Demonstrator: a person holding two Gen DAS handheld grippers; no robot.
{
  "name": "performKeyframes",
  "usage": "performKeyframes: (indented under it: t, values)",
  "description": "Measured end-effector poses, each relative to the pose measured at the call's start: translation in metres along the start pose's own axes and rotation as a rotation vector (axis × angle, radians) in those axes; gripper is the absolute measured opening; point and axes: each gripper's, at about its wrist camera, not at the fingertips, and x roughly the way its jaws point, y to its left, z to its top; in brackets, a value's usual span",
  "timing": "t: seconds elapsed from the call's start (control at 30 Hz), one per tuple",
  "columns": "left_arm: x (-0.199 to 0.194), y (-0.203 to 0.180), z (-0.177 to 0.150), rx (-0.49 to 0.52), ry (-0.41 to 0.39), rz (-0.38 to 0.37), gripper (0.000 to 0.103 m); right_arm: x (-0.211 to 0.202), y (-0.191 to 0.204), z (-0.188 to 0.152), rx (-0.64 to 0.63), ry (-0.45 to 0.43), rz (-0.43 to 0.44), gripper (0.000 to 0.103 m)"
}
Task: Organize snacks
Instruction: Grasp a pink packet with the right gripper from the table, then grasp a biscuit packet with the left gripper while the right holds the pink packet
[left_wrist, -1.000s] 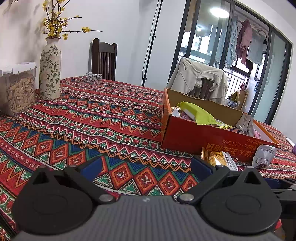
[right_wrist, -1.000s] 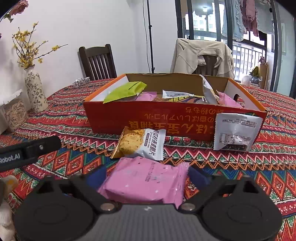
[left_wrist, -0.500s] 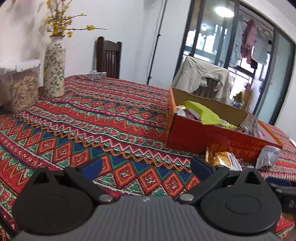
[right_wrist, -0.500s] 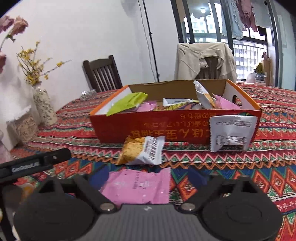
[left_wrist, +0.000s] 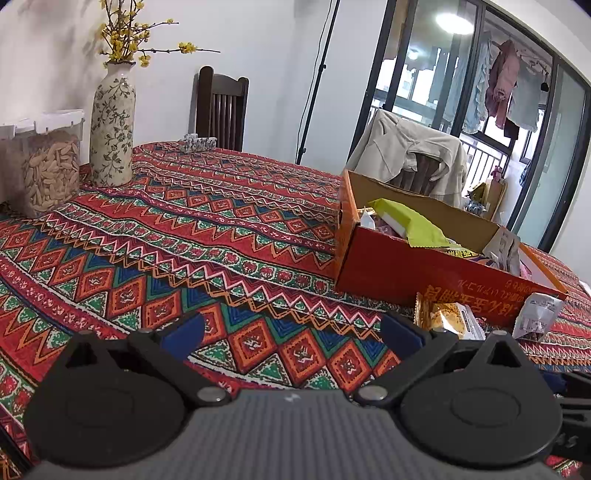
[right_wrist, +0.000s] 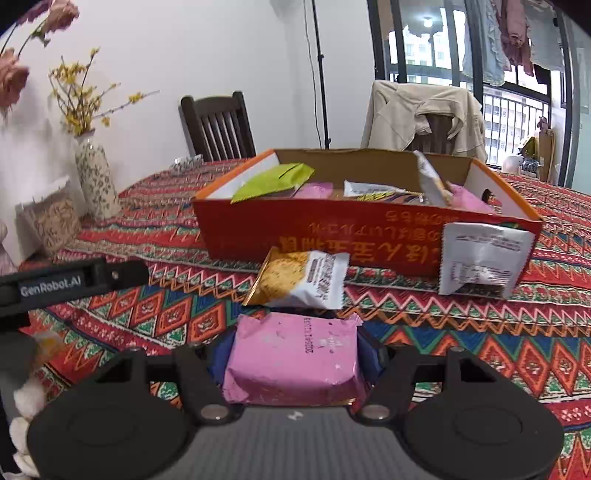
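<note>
Pink snack pack (right_wrist: 293, 358) is squeezed between my right gripper's (right_wrist: 293, 363) fingers, lifted just off the tablecloth (right_wrist: 480, 332). My left gripper (left_wrist: 291, 332) is spread wide with nothing in it, over bare cloth. Just past the pink pack lies a yellow-white packet (right_wrist: 299, 278), then the orange box (right_wrist: 332, 236) with more snacks inside.

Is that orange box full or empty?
Partly full: the orange box holds several snack packets, including a green packet; its far end shows bare cardboard.
</note>
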Motion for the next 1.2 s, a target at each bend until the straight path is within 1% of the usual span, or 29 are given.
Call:
performKeyframes:
  t: [0.1, 0.2, 0.3, 0.43, 0.53, 0.67, 0.73, 0.83, 0.93, 1.03, 1.17, 1.2]
  values:
    - [0.001, -0.003, 0.002, 0.008, 0.012, -0.001, 0.103, -0.011, -0.008, 0.001, 0.011, -0.033, 0.006, 0.065]
    - [-0.002, -0.01, 0.002, 0.027, 0.045, -0.024, 0.103, -0.024, -0.019, 0.003, 0.028, -0.08, -0.009, 0.065]
    - [-0.002, -0.025, -0.002, 0.063, 0.081, -0.053, 0.103, -0.035, -0.036, 0.004, 0.045, -0.117, -0.061, 0.065]
    - [0.001, -0.051, -0.01, 0.109, 0.142, -0.102, 0.103, -0.044, -0.06, 0.0, 0.076, -0.131, -0.116, 0.065]
    - [0.0, -0.074, -0.016, 0.168, 0.163, -0.158, 0.103, -0.051, -0.077, -0.005, 0.098, -0.138, -0.151, 0.065]
    - [-0.002, -0.102, -0.029, 0.267, 0.184, -0.197, 0.103, -0.054, -0.092, -0.011, 0.125, -0.135, -0.175, 0.065]
    - [0.0, -0.115, -0.035, 0.313, 0.198, -0.193, 0.103, -0.055, -0.095, -0.013, 0.135, -0.136, -0.177, 0.065]
    - [0.002, -0.126, -0.044, 0.352, 0.212, -0.173, 0.103, -0.056, -0.097, -0.016, 0.139, -0.137, -0.172, 0.065]
    - [0.005, -0.13, -0.049, 0.356, 0.231, -0.179, 0.103, -0.057, -0.097, -0.018, 0.135, -0.141, -0.166, 0.065]
    - [0.009, -0.133, -0.051, 0.375, 0.241, -0.16, 0.103, -0.056, -0.095, -0.02, 0.129, -0.144, -0.161, 0.065]
    - [0.009, -0.135, -0.053, 0.39, 0.233, -0.144, 0.103, -0.057, -0.095, -0.021, 0.127, -0.149, -0.153, 0.065]
    - [0.008, -0.134, -0.053, 0.39, 0.231, -0.145, 0.101, -0.057, -0.095, -0.021, 0.126, -0.15, -0.152, 0.065]
